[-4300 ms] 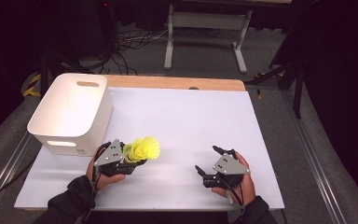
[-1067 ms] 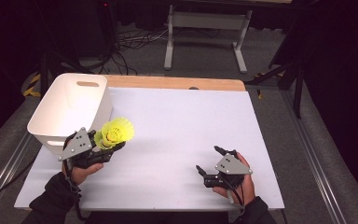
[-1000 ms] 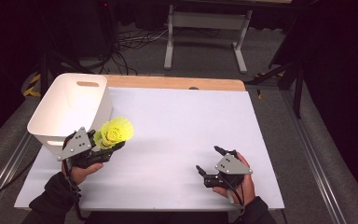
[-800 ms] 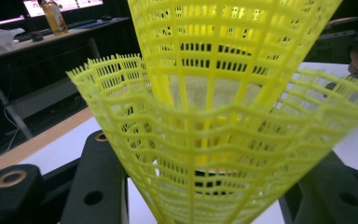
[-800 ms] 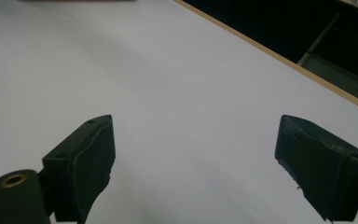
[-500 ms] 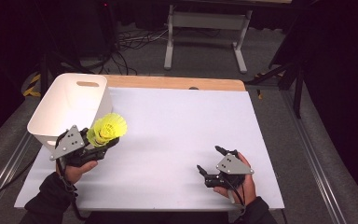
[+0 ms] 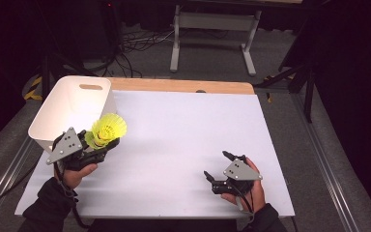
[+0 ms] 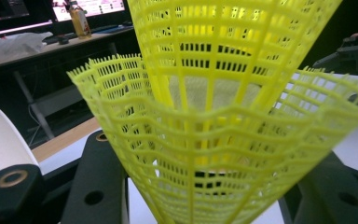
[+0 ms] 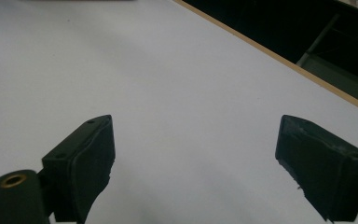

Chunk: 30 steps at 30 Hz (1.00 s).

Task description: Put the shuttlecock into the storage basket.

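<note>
Yellow plastic shuttlecocks (image 7: 107,130), nested one inside another, are clamped in my left gripper (image 7: 99,144), lifted above the white table (image 7: 183,130) beside the front corner of the white bin (image 7: 67,108). Close up in the left gripper view, the yellow mesh skirts (image 8: 223,116) flare upward between the two black jaws. My right gripper (image 7: 218,170) rests low at the front right of the table, open, with only bare white surface between its fingers (image 9: 81,165).
The white bin with a handle slot stands at the table's back left. A wooden edge (image 7: 183,87) runs along the far side. Beyond it are a metal stand (image 7: 212,29), cables and dark floor.
My left gripper has carried the shuttlecocks up and to the left, from the table's front middle toward the bin's near corner. The right gripper has stayed put.
</note>
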{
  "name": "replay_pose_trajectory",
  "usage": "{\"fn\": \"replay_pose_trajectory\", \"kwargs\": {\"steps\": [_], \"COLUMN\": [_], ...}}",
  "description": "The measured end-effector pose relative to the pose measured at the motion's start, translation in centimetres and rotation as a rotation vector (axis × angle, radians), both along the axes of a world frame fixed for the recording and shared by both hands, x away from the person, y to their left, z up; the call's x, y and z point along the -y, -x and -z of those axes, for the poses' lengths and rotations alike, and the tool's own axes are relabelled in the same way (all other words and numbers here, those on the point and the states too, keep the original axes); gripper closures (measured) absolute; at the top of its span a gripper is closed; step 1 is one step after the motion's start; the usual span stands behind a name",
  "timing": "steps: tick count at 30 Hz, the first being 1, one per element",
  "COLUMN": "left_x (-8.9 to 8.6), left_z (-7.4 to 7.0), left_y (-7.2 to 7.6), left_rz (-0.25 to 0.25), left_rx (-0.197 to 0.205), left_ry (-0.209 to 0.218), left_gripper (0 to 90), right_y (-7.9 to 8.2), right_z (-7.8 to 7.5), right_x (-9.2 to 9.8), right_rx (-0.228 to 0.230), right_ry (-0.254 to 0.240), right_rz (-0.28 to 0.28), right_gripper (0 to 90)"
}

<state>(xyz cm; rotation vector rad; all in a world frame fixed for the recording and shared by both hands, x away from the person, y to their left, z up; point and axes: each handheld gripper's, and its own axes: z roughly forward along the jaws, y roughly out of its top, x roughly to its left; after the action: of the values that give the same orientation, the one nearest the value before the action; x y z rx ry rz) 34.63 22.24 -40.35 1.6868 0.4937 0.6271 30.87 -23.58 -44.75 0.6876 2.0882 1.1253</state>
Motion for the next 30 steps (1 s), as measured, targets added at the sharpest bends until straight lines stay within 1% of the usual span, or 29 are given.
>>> {"fn": "replay_pose_trajectory", "kwargs": {"steps": [5,7,12,14,17,20,21,23,24,30], "left_x": [-0.3,-0.5,-0.8,-0.8,-0.9,-1.1,-1.2,-1.4,-1.5,-1.7], "left_z": [-0.2,-0.4,-0.6,-0.7,-0.8,-0.9,-0.9,-1.0,-1.1,-1.3], "left_y": [0.0,0.0,-0.1,0.0,0.0,-0.1,-0.1,-0.1,-0.2,-0.2], "left_rz": [-0.007,-0.013,-0.02,-0.024,-0.027,-0.03,-0.034,-0.039,-0.041,-0.048], "left_rx": [0.009,0.011,0.016,0.012,0.017,0.018,0.017,0.015,0.02,0.023], "left_ry": [0.006,0.016,0.014,0.018,0.026,0.024,0.034,0.038,0.041,0.027], "left_gripper": [52.8,52.9,53.0,53.0,53.0,53.0,53.1,53.0,53.0,52.9], "right_y": [0.0,-0.1,-0.1,-0.1,-0.1,-0.1,0.0,0.0,0.0,-0.1], "right_z": [0.0,0.0,0.1,0.0,0.0,0.0,-0.1,0.0,0.0,0.0], "right_x": [0.1,0.1,0.0,0.0,0.1,0.1,0.1,0.1,0.1,0.2], "right_rx": [-0.001,-0.005,-0.008,-0.008,-0.007,-0.006,-0.005,-0.006,-0.007,-0.012], "right_ry": [-0.002,-0.002,0.0,-0.001,-0.006,-0.006,-0.005,-0.006,-0.006,-0.011], "right_rz": [0.0,0.001,-0.003,-0.004,-0.002,-0.001,-0.002,-0.003,-0.003,0.002], "right_gripper": [12.8,12.8,12.7,12.7,12.7,12.7,12.7,12.7,12.7,12.7]}}
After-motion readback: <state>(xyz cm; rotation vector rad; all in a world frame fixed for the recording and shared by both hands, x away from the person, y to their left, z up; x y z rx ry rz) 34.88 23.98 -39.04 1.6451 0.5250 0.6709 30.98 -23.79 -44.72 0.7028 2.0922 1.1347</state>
